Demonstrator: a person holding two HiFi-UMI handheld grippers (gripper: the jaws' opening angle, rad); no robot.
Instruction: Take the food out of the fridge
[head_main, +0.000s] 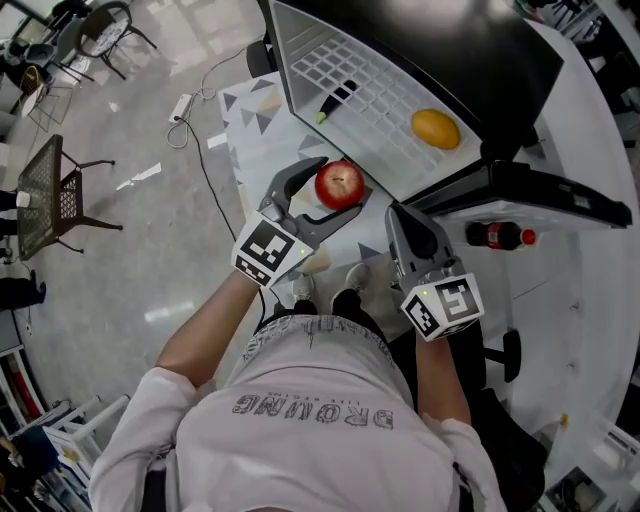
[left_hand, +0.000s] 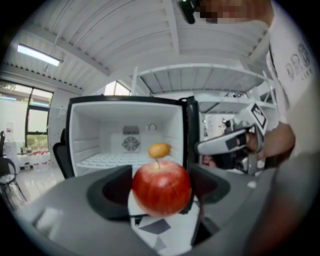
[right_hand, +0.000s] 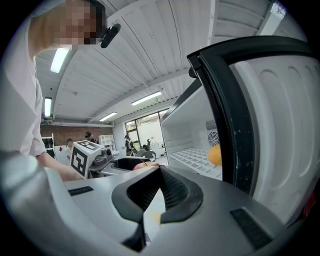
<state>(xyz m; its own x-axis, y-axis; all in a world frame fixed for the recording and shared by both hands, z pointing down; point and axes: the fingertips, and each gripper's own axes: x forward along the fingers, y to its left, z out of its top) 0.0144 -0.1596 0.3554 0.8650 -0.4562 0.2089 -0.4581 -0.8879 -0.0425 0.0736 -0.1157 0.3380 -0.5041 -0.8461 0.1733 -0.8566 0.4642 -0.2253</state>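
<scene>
The left tool (head_main: 338, 188) is closed on a red apple (left_hand: 161, 186), one jaw on each side of the fruit, stem up. The apple sits just in front of the open fridge (left_hand: 85, 135), clear of its wire shelf (head_main: 340, 80) and above a patterned mat (head_main: 250, 105) on the floor. One yellow-orange fruit (head_main: 436, 128) lies on that shelf towards the right, well apart from the apple; it may be an orange or a lemon, but the pictures are too soft to settle which. A red-capped bottle (head_main: 497, 236) rests in the open door (head_main: 530, 190).

The right tool (head_main: 400, 215) has its jaws together with nothing between them, and hangs just beside the door's inner edge.

The step in hand looks like carrying the first item away from the fridge. The next move calls for a place to set the apple down; no worktop shows in these views, so it needs finding first. The empty right tool is the nearer one for the fruit on the shelf: its jaws must open, reach in past the door and straddle the round fruit so it does not roll off along the wires.
</scene>
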